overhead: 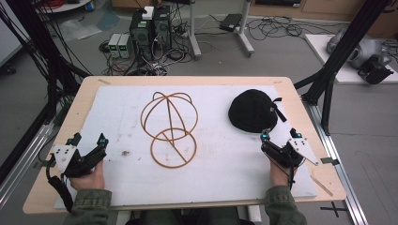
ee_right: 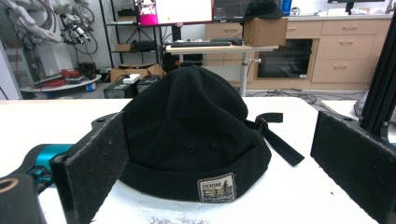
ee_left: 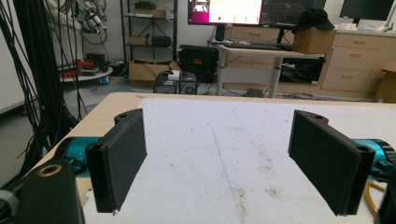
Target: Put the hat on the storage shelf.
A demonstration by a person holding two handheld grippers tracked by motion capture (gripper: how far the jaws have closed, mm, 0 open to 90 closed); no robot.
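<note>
right gripper: fingers wide, lined up on the black cap (ready to pinch its brim)
left gripper: fingers wide, holding nothing
wire hat stand: mid-desk

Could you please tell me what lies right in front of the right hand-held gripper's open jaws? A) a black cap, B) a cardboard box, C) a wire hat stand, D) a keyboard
A: the right gripper view looks between its spread jaws straight at the black cap, which sits on the white mat just ahead of the right hand-held gripper in the high view.
</note>
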